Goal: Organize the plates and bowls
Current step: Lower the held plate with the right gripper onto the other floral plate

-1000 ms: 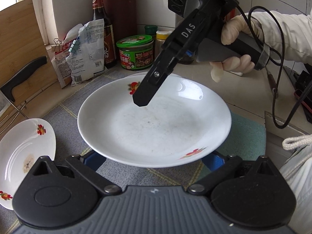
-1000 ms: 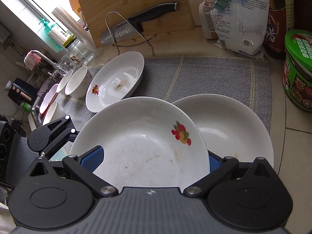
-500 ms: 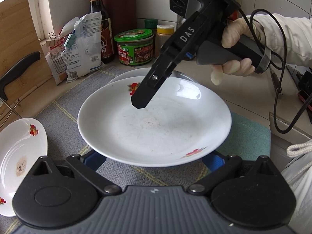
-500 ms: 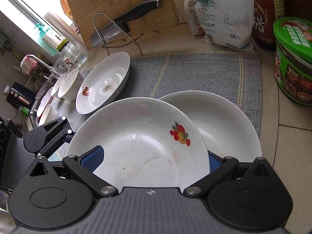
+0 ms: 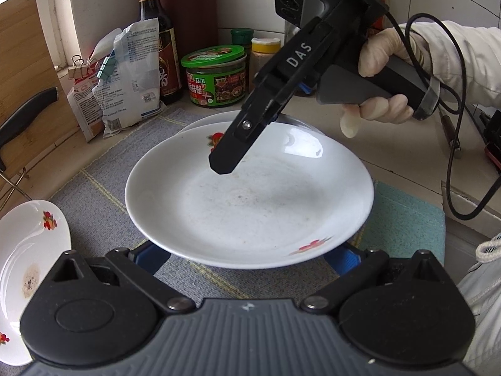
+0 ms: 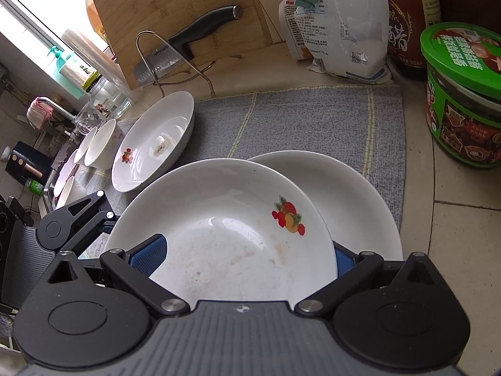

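Observation:
A white plate with fruit prints (image 5: 250,200) (image 6: 225,238) is held in the air between both grippers, over a second white plate (image 6: 353,200) on the grey mat; that second plate's rim shows behind it in the left wrist view (image 5: 200,123). My left gripper (image 5: 247,257) grips the plate's near rim; its fingertips are hidden under the plate. My right gripper (image 6: 241,260) grips the opposite rim, and one finger (image 5: 233,150) reaches over the plate. A third soiled plate (image 6: 156,141) (image 5: 28,269) lies to the left, beside several small white bowls (image 6: 100,144).
A grey mat (image 6: 313,119) covers the counter. Behind it stand a cutting board with a cleaver on a wire rack (image 6: 188,47), a clipped white bag (image 6: 341,22), a dark sauce bottle (image 5: 156,40) and a green-lidded jar (image 6: 463,94). A teal cloth (image 5: 407,219) lies right.
Both grippers carried the held plate farther over the second plate on the mat. The jar and bag look closer; the third plate has slid further left in both views.

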`<state>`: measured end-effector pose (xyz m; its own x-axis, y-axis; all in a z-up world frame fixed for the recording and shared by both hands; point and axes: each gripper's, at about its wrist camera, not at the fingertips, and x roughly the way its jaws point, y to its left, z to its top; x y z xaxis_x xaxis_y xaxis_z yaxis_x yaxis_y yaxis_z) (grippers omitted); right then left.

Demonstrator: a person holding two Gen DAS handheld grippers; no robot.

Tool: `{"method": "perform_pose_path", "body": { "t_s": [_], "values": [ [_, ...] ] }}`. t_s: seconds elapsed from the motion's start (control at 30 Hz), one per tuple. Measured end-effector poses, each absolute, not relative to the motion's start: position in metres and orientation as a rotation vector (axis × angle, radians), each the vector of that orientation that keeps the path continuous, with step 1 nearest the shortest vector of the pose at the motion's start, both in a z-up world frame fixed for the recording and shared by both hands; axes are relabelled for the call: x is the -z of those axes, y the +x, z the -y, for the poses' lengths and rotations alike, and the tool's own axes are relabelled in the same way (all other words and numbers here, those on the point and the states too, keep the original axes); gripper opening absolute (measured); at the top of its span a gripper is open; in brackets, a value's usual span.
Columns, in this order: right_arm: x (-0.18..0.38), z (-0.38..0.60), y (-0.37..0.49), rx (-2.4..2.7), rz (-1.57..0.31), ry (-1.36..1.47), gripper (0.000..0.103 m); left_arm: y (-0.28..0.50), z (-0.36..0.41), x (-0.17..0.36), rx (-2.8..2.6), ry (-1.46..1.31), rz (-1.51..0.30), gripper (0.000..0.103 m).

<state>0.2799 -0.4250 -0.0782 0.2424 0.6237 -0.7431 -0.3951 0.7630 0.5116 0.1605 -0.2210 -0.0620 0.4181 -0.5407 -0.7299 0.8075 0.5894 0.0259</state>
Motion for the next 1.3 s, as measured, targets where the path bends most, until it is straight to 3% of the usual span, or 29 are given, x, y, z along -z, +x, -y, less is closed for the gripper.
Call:
{"method": "perform_pose_path", "body": {
  "t_s": [1.3],
  "values": [
    [0.070, 0.441, 0.262, -0.591, -1.121, 0.212, 0.103, 0.166, 0.226, 0.064, 0.868, 0.466, -0.735, 0.102]
  ]
}}
